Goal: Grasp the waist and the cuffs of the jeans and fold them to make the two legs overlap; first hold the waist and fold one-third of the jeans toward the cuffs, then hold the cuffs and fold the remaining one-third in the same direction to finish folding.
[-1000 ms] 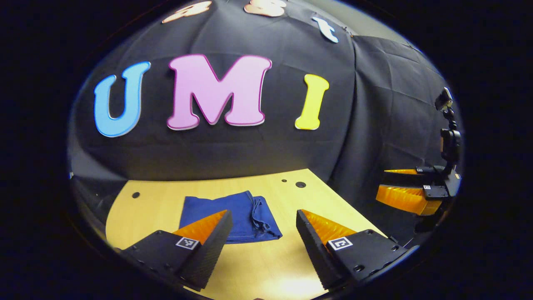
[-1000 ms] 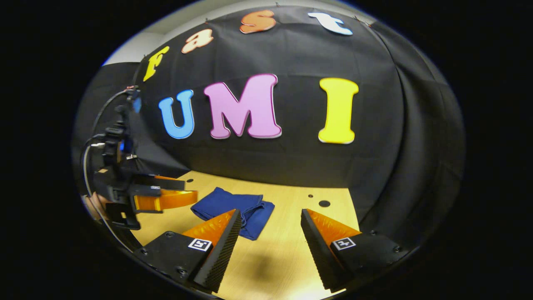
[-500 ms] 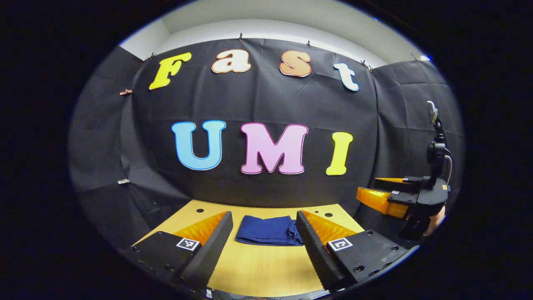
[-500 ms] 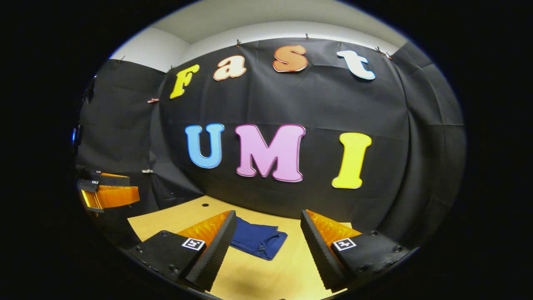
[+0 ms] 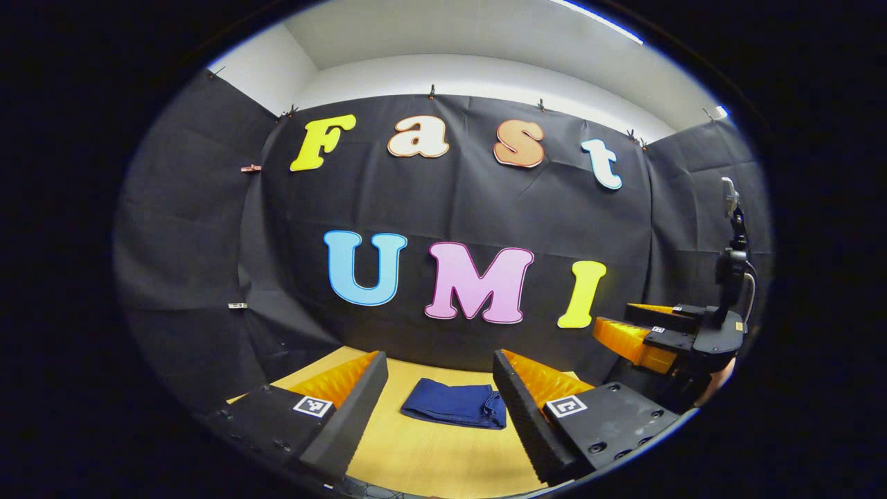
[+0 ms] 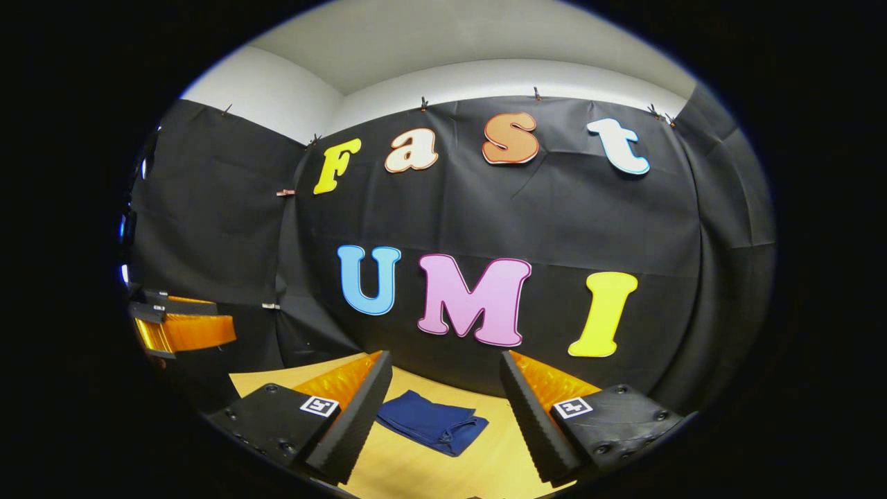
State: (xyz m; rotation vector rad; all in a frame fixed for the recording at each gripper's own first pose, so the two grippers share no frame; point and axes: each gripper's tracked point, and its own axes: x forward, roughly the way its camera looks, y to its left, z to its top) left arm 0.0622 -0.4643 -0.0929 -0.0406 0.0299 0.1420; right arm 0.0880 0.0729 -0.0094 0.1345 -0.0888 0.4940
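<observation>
On the wooden tabletop [image 5: 429, 457] folded jeans [image 5: 454, 404] lie ahead of both tools, left tool [image 5: 436, 388] and right tool [image 6: 447, 384] gaping, empty.

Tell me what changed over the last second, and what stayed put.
Both grippers drew back and tilted up from the jeans, which now look smaller and farther off. The left gripper and right gripper were open and empty before and are so now; nothing was grasped or released. The jeans stayed folded on the table.
</observation>
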